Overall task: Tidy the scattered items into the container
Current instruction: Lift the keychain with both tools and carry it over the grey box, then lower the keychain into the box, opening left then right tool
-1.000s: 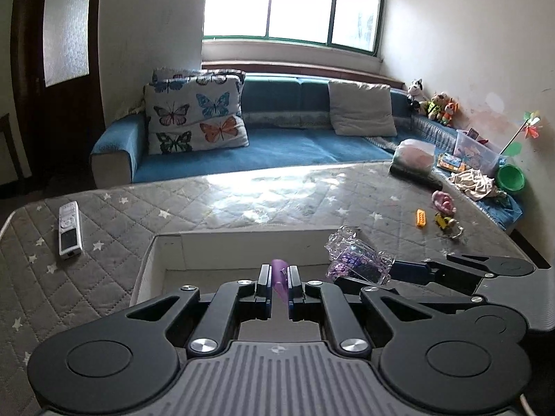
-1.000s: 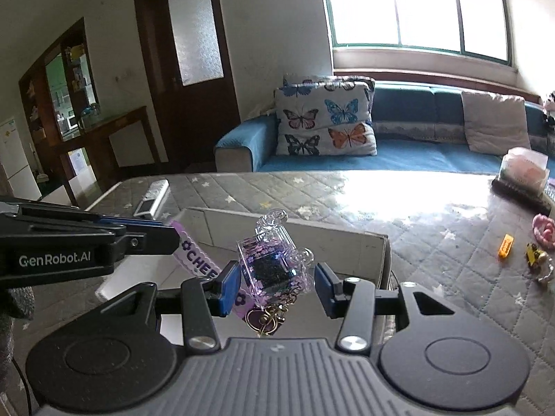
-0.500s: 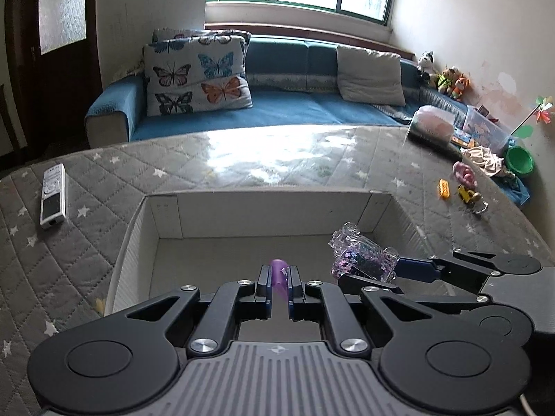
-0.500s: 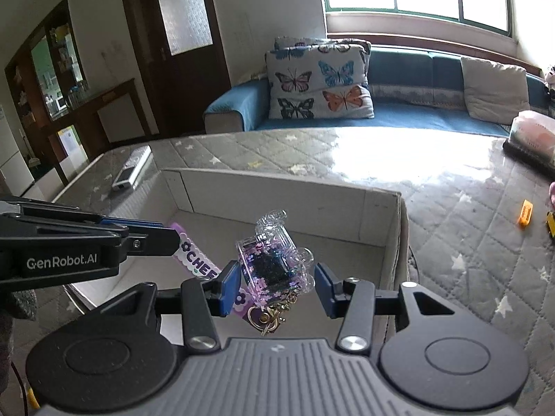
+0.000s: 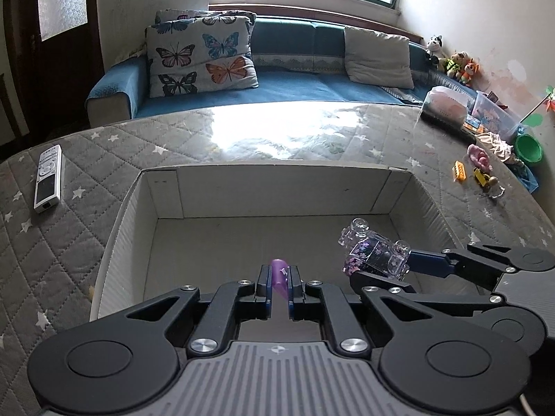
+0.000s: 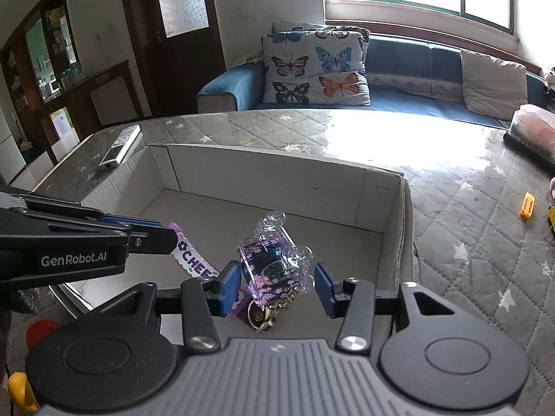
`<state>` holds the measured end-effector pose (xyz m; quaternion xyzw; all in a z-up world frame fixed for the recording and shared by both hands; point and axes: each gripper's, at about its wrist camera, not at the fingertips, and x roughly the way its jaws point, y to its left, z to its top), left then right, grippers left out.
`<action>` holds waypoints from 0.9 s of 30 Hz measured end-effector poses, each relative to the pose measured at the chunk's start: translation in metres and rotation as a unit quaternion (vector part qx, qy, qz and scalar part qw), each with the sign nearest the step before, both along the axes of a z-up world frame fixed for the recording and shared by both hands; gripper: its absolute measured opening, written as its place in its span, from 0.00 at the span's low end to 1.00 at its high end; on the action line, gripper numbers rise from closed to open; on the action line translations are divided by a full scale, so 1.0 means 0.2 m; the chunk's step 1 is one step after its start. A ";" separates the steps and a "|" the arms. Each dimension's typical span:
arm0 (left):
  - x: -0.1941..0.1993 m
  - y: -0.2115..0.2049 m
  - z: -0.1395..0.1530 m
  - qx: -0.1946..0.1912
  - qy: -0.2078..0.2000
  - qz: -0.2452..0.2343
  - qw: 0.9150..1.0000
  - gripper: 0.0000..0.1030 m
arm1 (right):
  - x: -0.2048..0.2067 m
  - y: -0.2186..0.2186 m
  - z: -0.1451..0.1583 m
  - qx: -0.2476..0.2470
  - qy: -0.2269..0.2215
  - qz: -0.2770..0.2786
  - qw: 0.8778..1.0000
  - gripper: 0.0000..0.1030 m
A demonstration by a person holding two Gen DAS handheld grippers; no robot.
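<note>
The clear keychain charm with purple flakes sits clamped between the right claw pads, suspended above the open cardboard box. The left claw is closed on a purple tag, also over the box interior. The box rests on a quilted grey mattress. A remote control lies left of the box.

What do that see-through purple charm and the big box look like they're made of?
The charm looks like clear glossy plastic, probably acrylic: light glints off it and purple flecks show inside. The box looks like matte white corrugated cardboard: fluted ribbing shows on its side walls.
</note>
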<state>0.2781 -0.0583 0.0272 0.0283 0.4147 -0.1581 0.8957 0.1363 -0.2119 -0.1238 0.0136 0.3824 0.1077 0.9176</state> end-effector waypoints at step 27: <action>0.06 -0.01 -0.10 0.009 0.029 0.009 0.999 0.12 | -0.03 0.02 0.02 -0.017 -0.011 0.009 1.000 0.41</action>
